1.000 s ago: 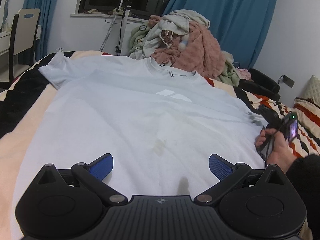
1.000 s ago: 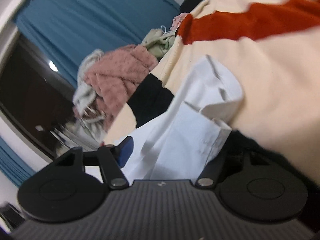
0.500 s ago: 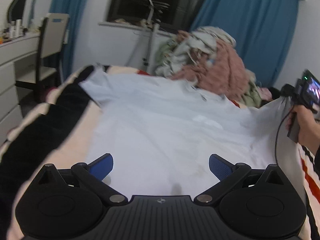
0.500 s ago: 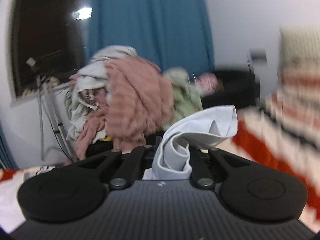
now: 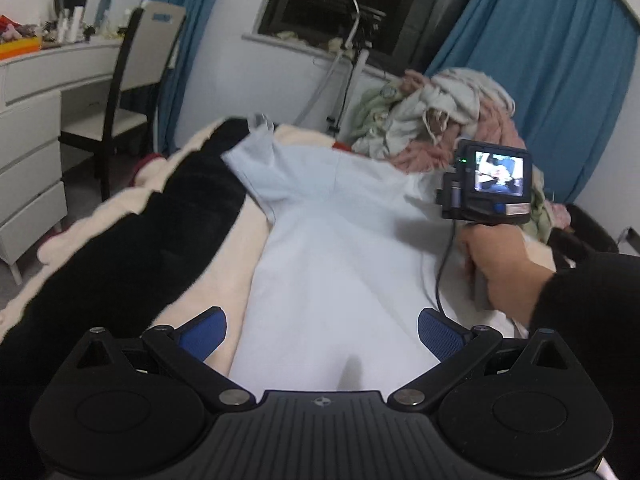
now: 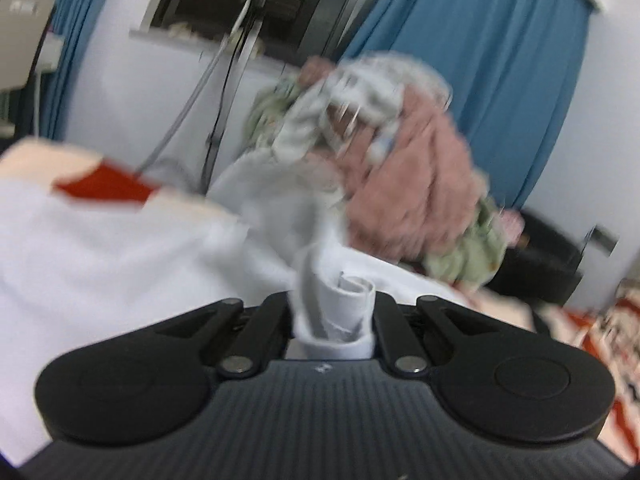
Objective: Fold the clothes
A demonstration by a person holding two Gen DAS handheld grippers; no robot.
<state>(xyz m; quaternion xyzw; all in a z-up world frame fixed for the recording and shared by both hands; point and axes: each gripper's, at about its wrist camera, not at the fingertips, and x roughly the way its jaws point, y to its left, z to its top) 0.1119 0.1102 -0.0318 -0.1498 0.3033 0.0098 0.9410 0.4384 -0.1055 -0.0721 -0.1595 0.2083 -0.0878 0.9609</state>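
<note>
A pale blue T-shirt lies on the bed, its left sleeve spread out at the far left. My left gripper is open and empty, hovering over the shirt's near part. My right gripper is shut on the bunched right sleeve of the T-shirt and holds it lifted over the shirt's body. In the left wrist view the right gripper's handle with its small screen sits in a hand at the right, above the shirt.
A pile of pink, white and green clothes lies at the bed's far end. A striped black, cream and red blanket covers the bed. A white dresser and chair stand at the left. Blue curtains hang behind.
My right gripper has closed on the right sleeve, lifted it off the bed and carried it left over the shirt. My left gripper stayed open and shifted left.
</note>
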